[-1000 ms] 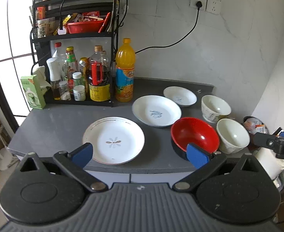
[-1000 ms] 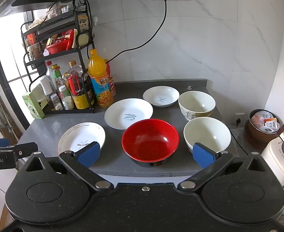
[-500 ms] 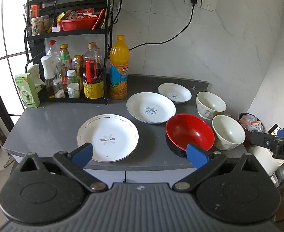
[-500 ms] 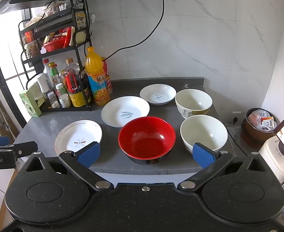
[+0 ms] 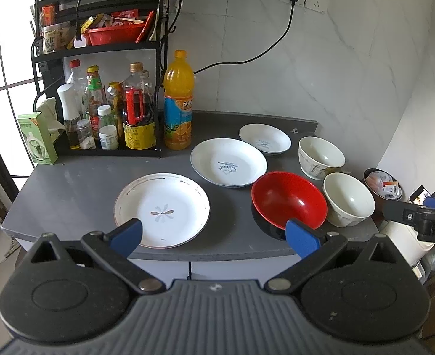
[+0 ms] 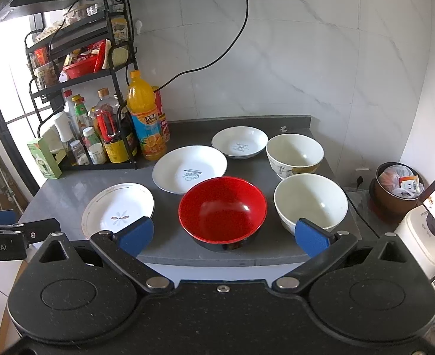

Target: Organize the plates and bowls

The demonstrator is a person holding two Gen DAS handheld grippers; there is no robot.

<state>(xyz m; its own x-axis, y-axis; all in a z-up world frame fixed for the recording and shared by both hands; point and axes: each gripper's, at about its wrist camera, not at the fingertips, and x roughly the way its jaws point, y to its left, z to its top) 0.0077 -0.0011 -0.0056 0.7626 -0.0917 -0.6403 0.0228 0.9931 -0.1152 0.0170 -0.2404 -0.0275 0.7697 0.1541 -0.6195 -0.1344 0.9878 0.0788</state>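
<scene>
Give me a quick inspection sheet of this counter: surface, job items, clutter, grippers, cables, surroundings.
Surface: grey countertop, dry as far as visible.
Job's things: three white plates, a red bowl, two white bowls; all separate, none stacked.
Clutter: orange juice bottle, condiment rack, green box.
Grippers: left gripper and right gripper open, empty, short of the counter.
Cables: black cord from the wall socket to the rack.
Surroundings: tiled wall, window left, brown bin right.
</scene>
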